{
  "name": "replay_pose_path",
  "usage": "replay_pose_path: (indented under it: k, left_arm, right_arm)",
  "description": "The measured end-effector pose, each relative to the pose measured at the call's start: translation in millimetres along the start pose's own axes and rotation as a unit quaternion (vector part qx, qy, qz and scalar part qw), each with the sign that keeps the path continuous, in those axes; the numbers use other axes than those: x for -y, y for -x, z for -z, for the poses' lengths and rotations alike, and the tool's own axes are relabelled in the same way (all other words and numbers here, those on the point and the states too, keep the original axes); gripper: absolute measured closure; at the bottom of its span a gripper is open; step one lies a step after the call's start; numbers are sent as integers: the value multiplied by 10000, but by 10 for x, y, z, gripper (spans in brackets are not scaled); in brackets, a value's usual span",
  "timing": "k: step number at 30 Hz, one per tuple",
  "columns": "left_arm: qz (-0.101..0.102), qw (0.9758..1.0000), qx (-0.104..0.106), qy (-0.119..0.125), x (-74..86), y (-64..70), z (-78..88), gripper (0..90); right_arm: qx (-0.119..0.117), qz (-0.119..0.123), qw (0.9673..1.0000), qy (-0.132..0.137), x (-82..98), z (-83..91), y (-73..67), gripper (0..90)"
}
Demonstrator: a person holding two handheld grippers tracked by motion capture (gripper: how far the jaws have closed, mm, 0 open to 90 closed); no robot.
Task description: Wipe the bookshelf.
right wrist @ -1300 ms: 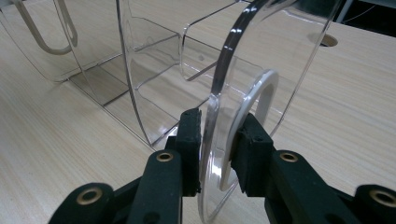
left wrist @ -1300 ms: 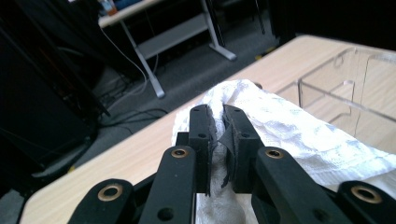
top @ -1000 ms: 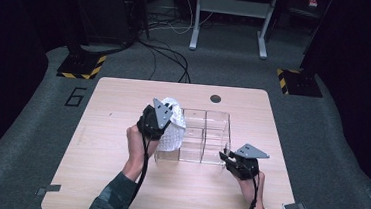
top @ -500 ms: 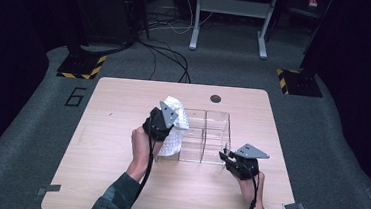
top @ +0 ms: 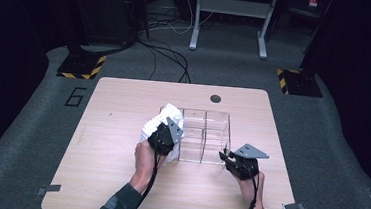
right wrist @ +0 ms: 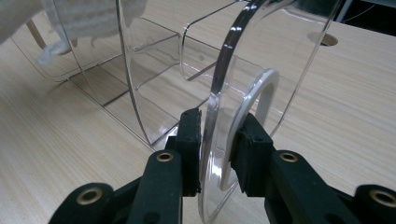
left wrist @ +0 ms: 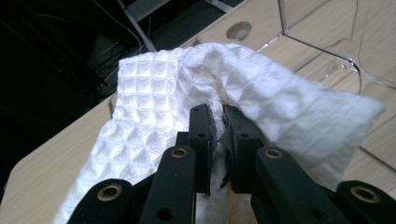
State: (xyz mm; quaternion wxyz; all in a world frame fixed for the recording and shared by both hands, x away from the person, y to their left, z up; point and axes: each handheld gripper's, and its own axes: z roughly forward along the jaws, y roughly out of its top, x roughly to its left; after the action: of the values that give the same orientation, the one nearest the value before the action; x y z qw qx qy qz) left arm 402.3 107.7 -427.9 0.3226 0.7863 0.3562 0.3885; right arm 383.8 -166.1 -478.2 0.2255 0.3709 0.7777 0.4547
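- The desk [top: 117, 179] was a light wood-grain top with rounded corners and a dark round hole [top: 215, 98] near its far edge.
- It stood on grey carpet [top: 30, 137] marked with a "6" [top: 75, 96] off the desk's far left corner.
- The room beyond was dark, with black cables [top: 169, 58] on the floor, a grey metal frame [top: 230, 18] at the back and two yellow-and-black striped bases [top: 82, 67] to either side.
- Counted on the desk: one clear plastic organizer [top: 203, 136] with several compartments, and one white waffle-weave cloth [top: 159, 125].
- Two grippers were in use, one in each of the person's hands, the forearms coming in from the near edge.
- The left gripper [top: 163, 139] hung at the organizer's left end, and its jaws were closed tight on a bunched fold of the cloth [left wrist: 205, 93], with only a sliver of fabric between the pads in the left gripper view.
- The cloth draped around those jaws and lay against the organizer's left end, partly over its left compartment and partly over the desk beside it.
- The right gripper [top: 229, 158] sat at the organizer's near right corner.
- In the right gripper view its jaws pinched the organizer's clear end wall [right wrist: 233, 93] from both sides, at a curved handle cut-out, the pads pressing on the plastic.
- The organizer rested flat on the desk, right of centre.
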Motion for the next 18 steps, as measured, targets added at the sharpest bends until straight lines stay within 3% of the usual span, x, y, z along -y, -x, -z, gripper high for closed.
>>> replay_pose_path:
  k: [3,7,10,18]
  left_arm:
    - [19,10000,17,-3,67,65,-19,826]
    - [-99,9999,-45,0,123,129,-38,826]
    - [-22,10000,-18,22,187,170,-55,826]
    - [-57,9999,78,-90,338,254,-113,826]
  right_arm:
    - [30,-22,10000,0,0,0,-8,735]
    - [18,11,10000,-24,-3,5,-2,735]
    - [39,-27,10000,19,0,1,-7,735]
    - [1,-7,10000,-5,-2,1,-3,735]
